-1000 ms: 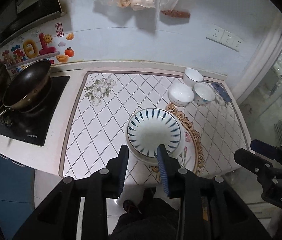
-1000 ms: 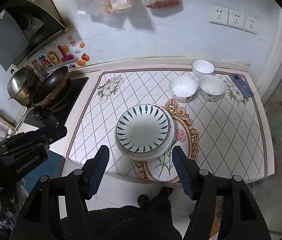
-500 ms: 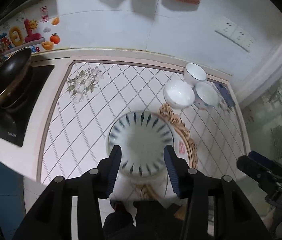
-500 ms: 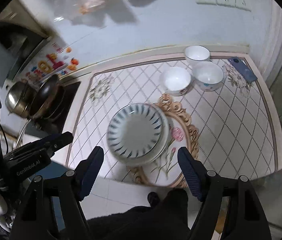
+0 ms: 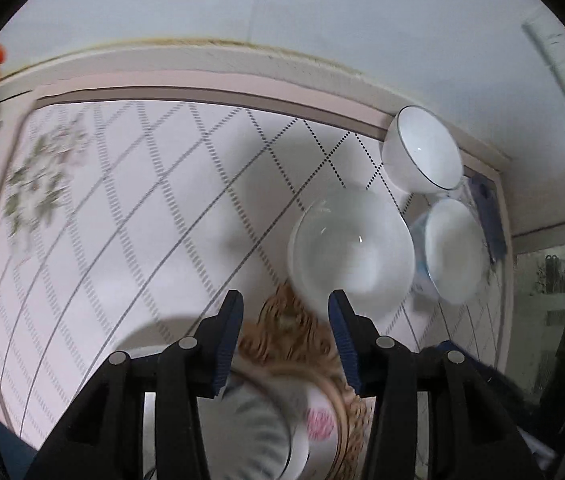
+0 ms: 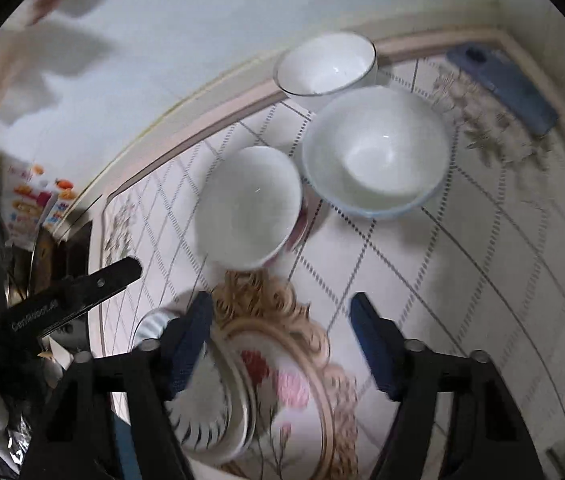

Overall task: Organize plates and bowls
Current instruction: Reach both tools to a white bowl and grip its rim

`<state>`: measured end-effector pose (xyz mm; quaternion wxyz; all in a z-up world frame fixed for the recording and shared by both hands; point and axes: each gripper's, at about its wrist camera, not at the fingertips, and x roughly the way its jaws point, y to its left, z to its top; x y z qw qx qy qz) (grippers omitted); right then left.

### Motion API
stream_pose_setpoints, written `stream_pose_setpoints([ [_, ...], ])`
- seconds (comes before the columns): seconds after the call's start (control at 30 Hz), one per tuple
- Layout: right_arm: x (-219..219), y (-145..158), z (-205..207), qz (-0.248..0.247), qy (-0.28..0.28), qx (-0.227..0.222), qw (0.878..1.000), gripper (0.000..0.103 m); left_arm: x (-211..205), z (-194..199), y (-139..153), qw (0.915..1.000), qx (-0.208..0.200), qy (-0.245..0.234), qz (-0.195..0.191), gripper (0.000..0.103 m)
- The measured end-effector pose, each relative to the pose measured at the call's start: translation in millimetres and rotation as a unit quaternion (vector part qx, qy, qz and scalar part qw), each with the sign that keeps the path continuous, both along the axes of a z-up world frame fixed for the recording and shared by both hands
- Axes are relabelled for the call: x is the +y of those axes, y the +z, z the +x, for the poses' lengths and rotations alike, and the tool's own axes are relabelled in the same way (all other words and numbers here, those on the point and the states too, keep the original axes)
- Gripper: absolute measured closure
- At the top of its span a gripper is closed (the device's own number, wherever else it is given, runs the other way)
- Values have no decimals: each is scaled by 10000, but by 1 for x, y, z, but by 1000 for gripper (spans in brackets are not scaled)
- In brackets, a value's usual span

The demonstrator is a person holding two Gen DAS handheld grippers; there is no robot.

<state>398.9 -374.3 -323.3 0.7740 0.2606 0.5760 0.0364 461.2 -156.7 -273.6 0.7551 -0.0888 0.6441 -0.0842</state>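
Now we hover both grippers, left (image 5: 284,312) and right (image 6: 280,310), jaws apart and empty, before three bowls (image 6: 248,208) at the counter's (image 6: 482,280) far right corner, ready to stack them.

A diamond-patterned mat (image 6: 482,264) is covering the bench (image 5: 210,80). Three white bowls are sitting on it in a close cluster: the near bowl (image 6: 248,208), the wide bowl (image 6: 376,152) and the rear bowl (image 6: 324,64). A blue phone (image 6: 502,86) is lying near the wide bowl, and stacked plates (image 6: 210,420) are resting at the near edge.
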Motion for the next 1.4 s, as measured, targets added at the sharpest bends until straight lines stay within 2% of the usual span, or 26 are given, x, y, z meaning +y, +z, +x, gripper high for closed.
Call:
stream_pose_setpoints([
  [0.1, -2, -27, 24, 157, 5, 169, 9997, 39, -11, 20, -19, 9998, 163, -49, 89, 61],
  [0.23, 2, -51, 43, 230, 23, 336, 9992, 53, -19, 34, -36, 9993, 297, -116, 169, 62],
  [0.27, 3, -58, 49, 252, 17, 367, 9990, 56, -20, 37, -39, 9993, 298, -134, 204, 64],
  [0.3, 3, -65, 54, 260, 1, 396, 9989, 64, -21, 38, -40, 9992, 279, -157, 236, 68],
  [0.37, 5, -73, 61, 353, -10, 410, 9985, 73, -24, 38, -45, 9988, 318, -249, 275, 85],
  [0.4, 5, -75, 63, 390, -19, 386, 9985, 79, -25, 38, -46, 9987, 326, -283, 284, 86],
  [0.57, 18, -72, 70, 119, 147, 286, 9994, 79, -32, 27, -41, 9973, 98, -492, 545, 88],
  [0.8, 18, -65, 56, 156, 213, 311, 9992, 80, -39, -5, -23, 9961, -111, -695, 536, 88],
  [1.17, -9, -28, -14, 188, 247, 248, 9992, 80, -60, -73, 20, 9937, -247, -1066, 250, 88],
  [1.4, -31, -25, -63, 30, 230, 349, 9991, 80, -85, -104, 8, 9914, -131, -1296, 134, 88],
])
